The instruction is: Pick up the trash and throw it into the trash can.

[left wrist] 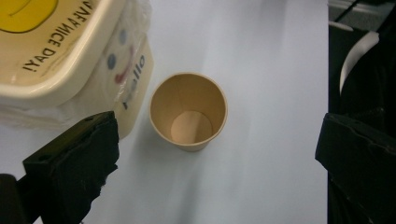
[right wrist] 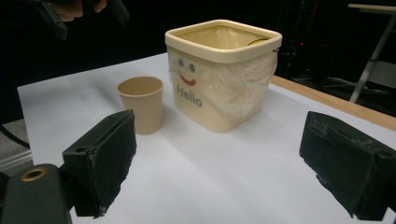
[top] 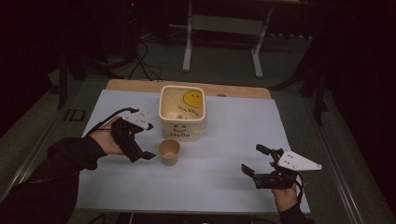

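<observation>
A small tan paper cup [top: 169, 151] is seen standing upright and empty on the white table [top: 224, 177], just in front of a cream square tub [top: 182, 112] printed with a smiling face and the word "Hello". In the high view the cup is placed just beside the tub's front wall, a little to its left, and whether the two touch cannot be told. The tub is lined with a clear plastic film, and a yellow smiley is visible inside it. The left gripper [top: 142, 151] is held just to the left of the cup, tilted downward toward it, with its jaws spread wide and nothing between them. In the left gripper view the cup [left wrist: 188, 111] is looked into from above, its round bottom visible, and it is framed between the two black jaws without being touched by either. The right gripper [top: 256, 164] is held well apart from the cup, near the table's front right corner, pointing toward the middle of the table; its jaws are likewise parted and empty. In the right gripper view the cup [right wrist: 140, 104] and the tub [right wrist: 223, 72] are seen side by side farther off on the table, between the two open jaws.
</observation>
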`<control>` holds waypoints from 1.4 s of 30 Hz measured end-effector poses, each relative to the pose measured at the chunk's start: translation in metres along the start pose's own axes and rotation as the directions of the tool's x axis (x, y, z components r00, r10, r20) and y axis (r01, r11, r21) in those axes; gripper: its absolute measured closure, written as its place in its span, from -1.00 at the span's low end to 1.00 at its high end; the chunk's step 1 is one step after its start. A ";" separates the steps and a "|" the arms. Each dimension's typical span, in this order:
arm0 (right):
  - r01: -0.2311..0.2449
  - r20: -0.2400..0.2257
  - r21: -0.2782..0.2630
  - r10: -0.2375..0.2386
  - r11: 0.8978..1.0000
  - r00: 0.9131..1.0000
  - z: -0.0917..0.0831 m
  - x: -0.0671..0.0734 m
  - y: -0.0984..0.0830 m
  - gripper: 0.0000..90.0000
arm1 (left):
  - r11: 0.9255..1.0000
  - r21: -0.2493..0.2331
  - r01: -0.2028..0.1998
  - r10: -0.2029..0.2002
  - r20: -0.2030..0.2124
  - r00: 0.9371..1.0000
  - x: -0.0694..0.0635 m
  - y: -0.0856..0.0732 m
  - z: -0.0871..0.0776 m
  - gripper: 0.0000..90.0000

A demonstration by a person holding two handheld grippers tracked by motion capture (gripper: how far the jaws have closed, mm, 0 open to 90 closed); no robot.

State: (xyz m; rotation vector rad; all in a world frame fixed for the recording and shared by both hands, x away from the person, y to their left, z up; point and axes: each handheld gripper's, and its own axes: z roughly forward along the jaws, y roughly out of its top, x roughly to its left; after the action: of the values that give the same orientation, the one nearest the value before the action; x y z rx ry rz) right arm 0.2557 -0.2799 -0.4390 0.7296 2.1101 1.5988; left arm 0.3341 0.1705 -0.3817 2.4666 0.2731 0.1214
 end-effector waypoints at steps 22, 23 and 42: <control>0.007 -0.017 0.019 -0.007 1.000 1.000 0.002 0.001 -0.001 -0.76 | 0.986 0.158 -0.061 0.055 0.043 0.998 0.012 0.017 0.055 -0.99; 0.007 -0.017 0.019 -0.007 1.000 1.000 0.002 0.001 -0.001 -0.76 | 0.986 0.158 -0.061 0.055 0.043 0.998 0.012 0.017 0.055 -0.99; 0.012 -0.018 0.032 -0.012 0.999 1.000 0.004 0.001 -0.002 -0.76 | 0.953 0.288 -0.091 0.081 0.044 0.996 0.020 0.021 0.097 -0.89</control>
State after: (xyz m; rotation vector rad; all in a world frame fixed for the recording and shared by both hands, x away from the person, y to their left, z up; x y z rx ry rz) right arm 0.2567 -0.2767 -0.4415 0.7140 2.1533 1.5743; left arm 0.3724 0.1014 -0.4446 2.7708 0.1793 0.0835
